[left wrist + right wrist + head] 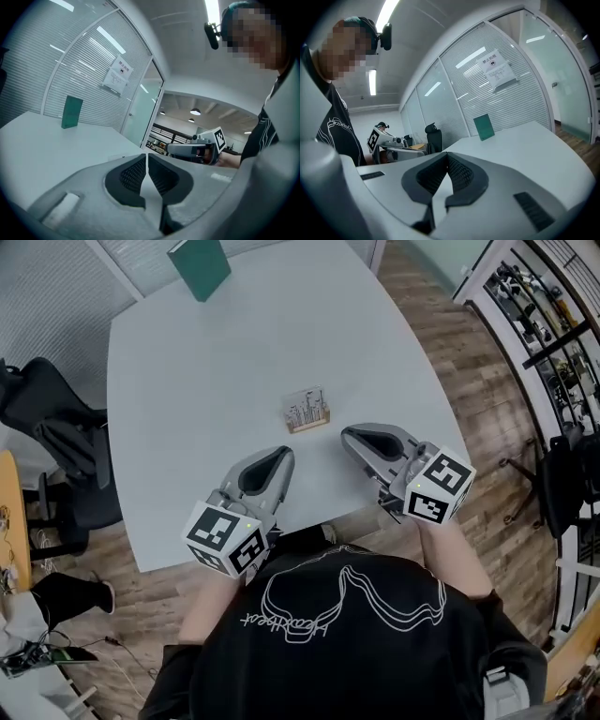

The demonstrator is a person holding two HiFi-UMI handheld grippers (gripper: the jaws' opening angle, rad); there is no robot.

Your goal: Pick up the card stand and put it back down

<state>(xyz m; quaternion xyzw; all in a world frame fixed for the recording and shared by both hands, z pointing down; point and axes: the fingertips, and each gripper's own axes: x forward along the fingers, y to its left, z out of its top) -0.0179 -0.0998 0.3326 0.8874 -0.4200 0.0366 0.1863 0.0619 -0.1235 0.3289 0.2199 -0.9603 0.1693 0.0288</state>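
Jaws together and empty, the left hand-held gripper (pixel 279 459) and right hand-held gripper (pixel 352 437) are being poised on the near side of the small wood-based card stand (pixel 307 410), presumably for pickup.

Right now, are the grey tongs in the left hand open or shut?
Shut. In the left gripper view the grey left tongs meet at their tips, with nothing held between them.
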